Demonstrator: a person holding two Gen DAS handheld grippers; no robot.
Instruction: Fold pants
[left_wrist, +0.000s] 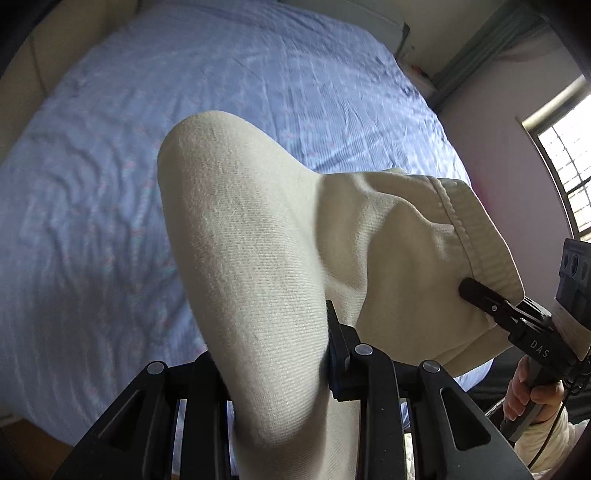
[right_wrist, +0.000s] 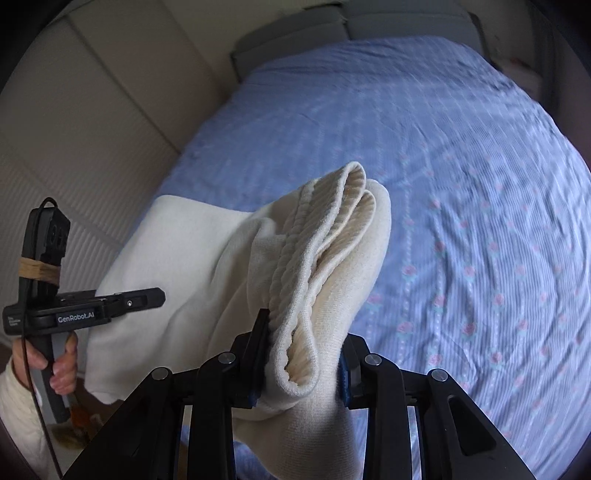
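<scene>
Currently both grippers clamp the cream pants (left_wrist: 258, 236) above the blue bed (left_wrist: 92, 184): left gripper (left_wrist: 273, 354) pinches a bunched fold, right gripper (right_wrist: 301, 354) pinches the ribbed waistband, so the cloth spans sideways between them, both equally near.

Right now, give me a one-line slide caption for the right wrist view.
Right gripper clamps the ribbed edge of cream pants above a blue bedspread.

A bed (right_wrist: 461, 166) covered in a rumpled blue floral sheet (left_wrist: 184, 129) is being lit by daylight from a barred window (left_wrist: 569, 166), while pale panelled walls (right_wrist: 92, 129) are flanking it and a grey headboard (right_wrist: 295, 40) is standing behind.
</scene>
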